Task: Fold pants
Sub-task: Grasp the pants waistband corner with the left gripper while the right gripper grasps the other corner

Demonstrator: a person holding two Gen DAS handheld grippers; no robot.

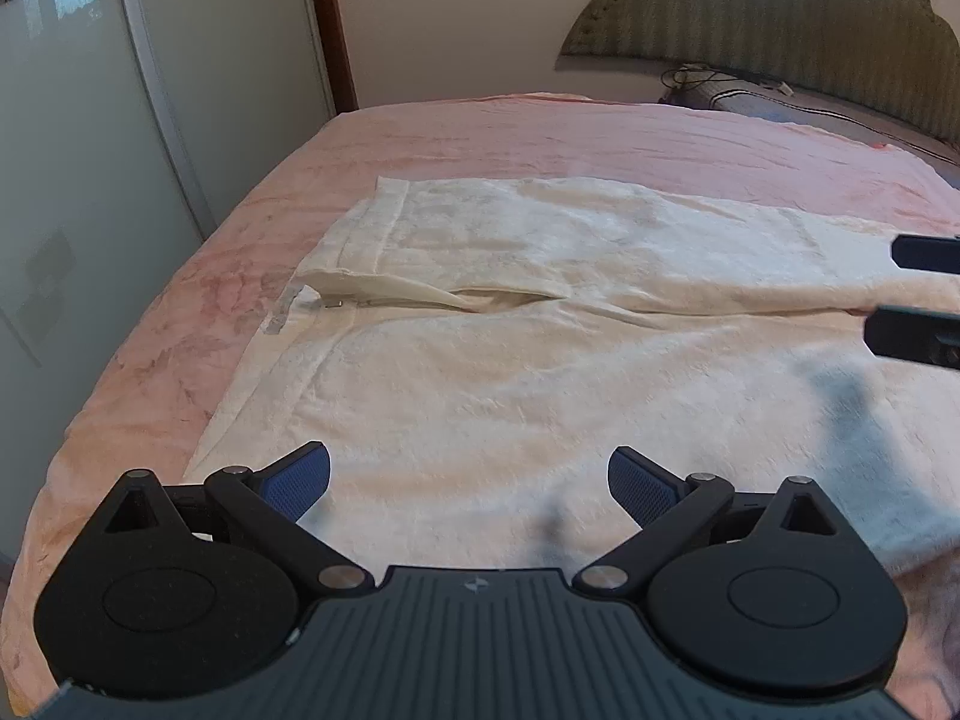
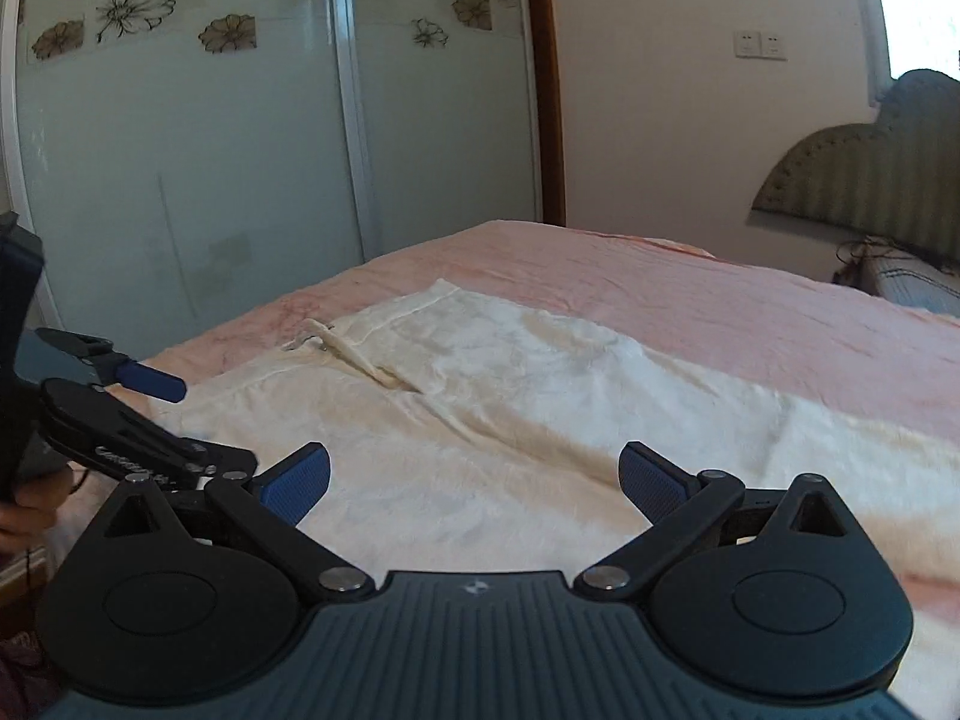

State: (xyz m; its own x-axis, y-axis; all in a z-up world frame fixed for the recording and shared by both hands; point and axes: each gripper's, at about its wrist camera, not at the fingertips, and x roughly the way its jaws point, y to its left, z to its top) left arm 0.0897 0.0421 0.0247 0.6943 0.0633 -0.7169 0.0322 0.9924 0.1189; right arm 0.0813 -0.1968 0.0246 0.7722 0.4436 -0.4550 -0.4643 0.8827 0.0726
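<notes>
Cream-white pants (image 1: 510, 312) lie spread flat on a pink bedsheet (image 1: 540, 132), waistband to the left, fly open, legs running off to the right. My left gripper (image 1: 469, 483) is open and empty, hovering over the near part of the pants by the waist. The pants also show in the right wrist view (image 2: 510, 396). My right gripper (image 2: 474, 483) is open and empty over the near leg. The right gripper's fingertips (image 1: 912, 330) show at the right edge of the left wrist view. The left gripper (image 2: 150, 384) shows at the left of the right wrist view.
The bed's left edge (image 1: 120, 360) drops toward a sliding glass wardrobe (image 2: 210, 150). A padded green headboard (image 1: 780, 18) stands at the far right, with a dark pillow and cables (image 1: 750, 96) below it. Bare pink sheet lies beyond the pants.
</notes>
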